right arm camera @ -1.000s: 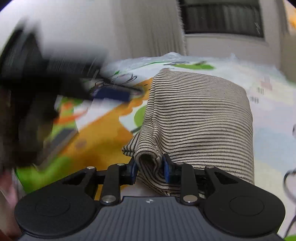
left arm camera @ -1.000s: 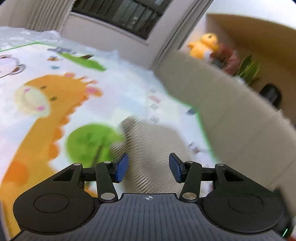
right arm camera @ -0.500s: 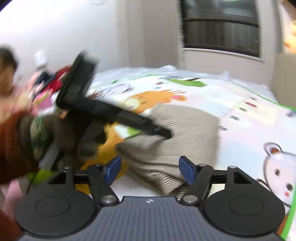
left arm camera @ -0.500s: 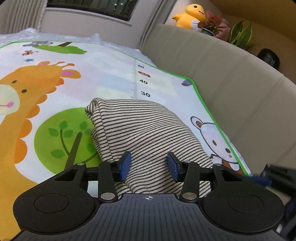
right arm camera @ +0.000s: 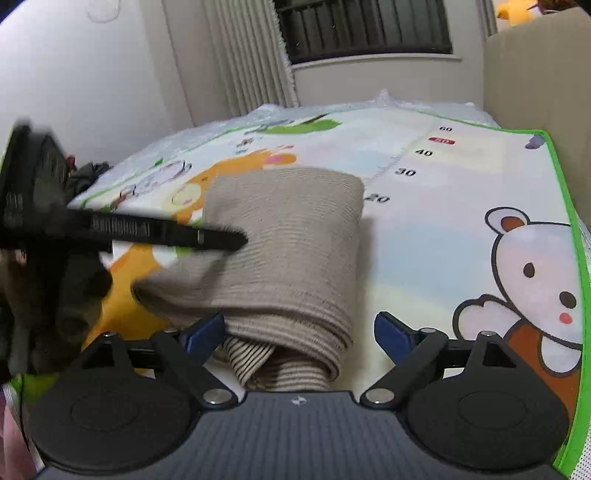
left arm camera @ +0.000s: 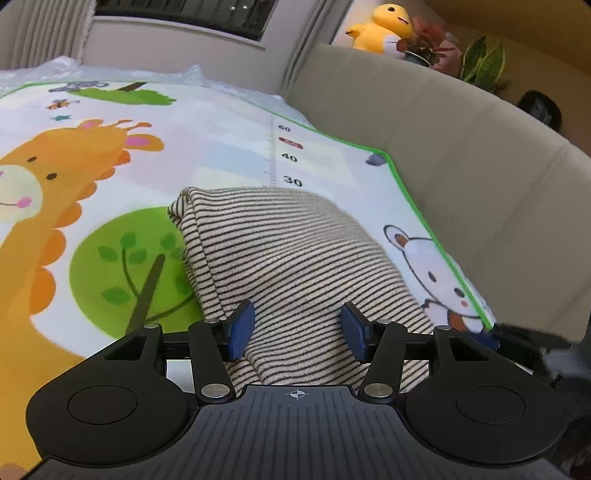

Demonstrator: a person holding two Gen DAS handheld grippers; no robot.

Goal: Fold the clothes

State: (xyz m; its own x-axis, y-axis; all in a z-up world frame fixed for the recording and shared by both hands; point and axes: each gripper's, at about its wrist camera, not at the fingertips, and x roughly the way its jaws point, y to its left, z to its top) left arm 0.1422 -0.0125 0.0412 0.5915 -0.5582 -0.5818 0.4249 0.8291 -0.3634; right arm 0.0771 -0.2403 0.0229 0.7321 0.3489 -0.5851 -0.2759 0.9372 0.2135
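You have one folded beige garment with thin dark stripes (left arm camera: 295,258) and one cartoon-printed play mat with a green border (left arm camera: 221,147) under it. You hold two black hand-held grippers with blue pads: the left hand-held gripper (left arm camera: 298,331) and the right hand-held gripper (right arm camera: 299,334). Behind sit one yellow plush duck (left arm camera: 384,26) and two potted plants (left arm camera: 484,62).

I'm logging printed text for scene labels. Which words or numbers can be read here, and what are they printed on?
"60", on the height ruler printed on the play mat
"40", same ruler
"30", same ruler
"20", same ruler, right wrist view only
Red tag between 60 and 40: too blurred to read.
Striped garment: no text.
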